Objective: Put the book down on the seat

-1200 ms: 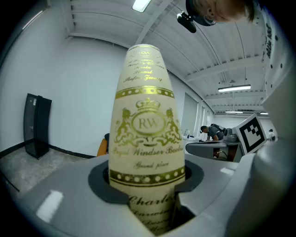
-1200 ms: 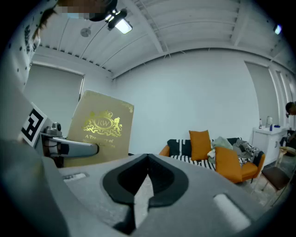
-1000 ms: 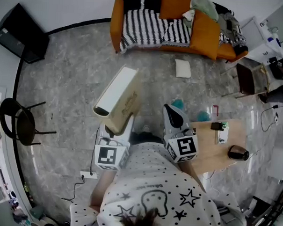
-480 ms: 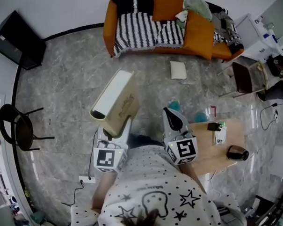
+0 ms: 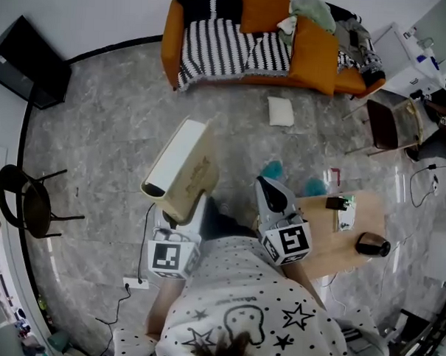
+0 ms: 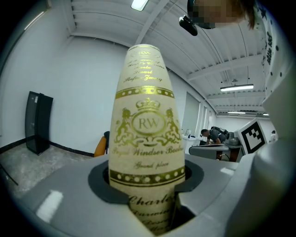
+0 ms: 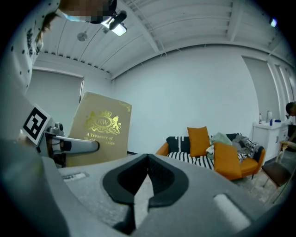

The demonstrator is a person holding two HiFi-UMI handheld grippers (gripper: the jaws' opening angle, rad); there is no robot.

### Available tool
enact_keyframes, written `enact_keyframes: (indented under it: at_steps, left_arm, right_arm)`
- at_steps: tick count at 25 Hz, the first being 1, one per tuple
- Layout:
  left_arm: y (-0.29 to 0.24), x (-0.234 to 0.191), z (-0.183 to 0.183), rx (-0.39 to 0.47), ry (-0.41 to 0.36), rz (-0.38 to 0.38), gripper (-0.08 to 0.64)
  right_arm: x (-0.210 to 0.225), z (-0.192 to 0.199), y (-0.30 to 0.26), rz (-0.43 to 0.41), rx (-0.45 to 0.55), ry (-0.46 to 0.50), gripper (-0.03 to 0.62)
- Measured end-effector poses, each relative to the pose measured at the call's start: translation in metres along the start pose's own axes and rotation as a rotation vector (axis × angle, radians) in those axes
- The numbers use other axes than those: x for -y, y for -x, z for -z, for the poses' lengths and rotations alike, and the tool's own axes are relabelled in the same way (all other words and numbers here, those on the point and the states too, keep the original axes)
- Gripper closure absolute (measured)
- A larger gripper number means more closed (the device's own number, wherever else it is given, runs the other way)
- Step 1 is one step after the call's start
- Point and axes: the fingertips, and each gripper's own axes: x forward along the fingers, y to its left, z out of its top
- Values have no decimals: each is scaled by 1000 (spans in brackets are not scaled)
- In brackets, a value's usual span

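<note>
Closest to the person, the left gripper [image 5: 180, 208] pinches the book [image 5: 180, 168] by its lower end. The cream spine with gilt lettering stands up between the jaws, leaning slightly away. The right gripper [image 5: 267, 186] hangs beside it, jaws pressed together on nothing. To my eye the book is only being carried, well short of any seat. It would be best kept upright with the grip firm, then tipped flat and lowered low over the cushion before letting go, with the free gripper steadying the cover. Beyond the bare floor stands the sofa [image 5: 168, 46] — likely the seat meant, though its striped throw, orange cushions and clothes leave it unclear where there is room. The person's body hides both hands, and the jaws hide the book's bottom edge.
</note>
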Motion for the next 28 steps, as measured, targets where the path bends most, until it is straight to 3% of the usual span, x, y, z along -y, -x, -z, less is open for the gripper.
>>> enact_keyframes:
  at_steps: [10,18,28]
  left_arm:
    - [-44,-35,-10,-31,14,51,336]
    - [-93,-96,-51,-7,-13,85,336]
    - [-123,-131,-64,3,-43,81,336]
  right_arm:
    - [12,0,-55,37,-62,-15,591]
    - [18,-36,-133,86,-56,-13,591]
    - [19,-43,-175,91,-45,-3,591]
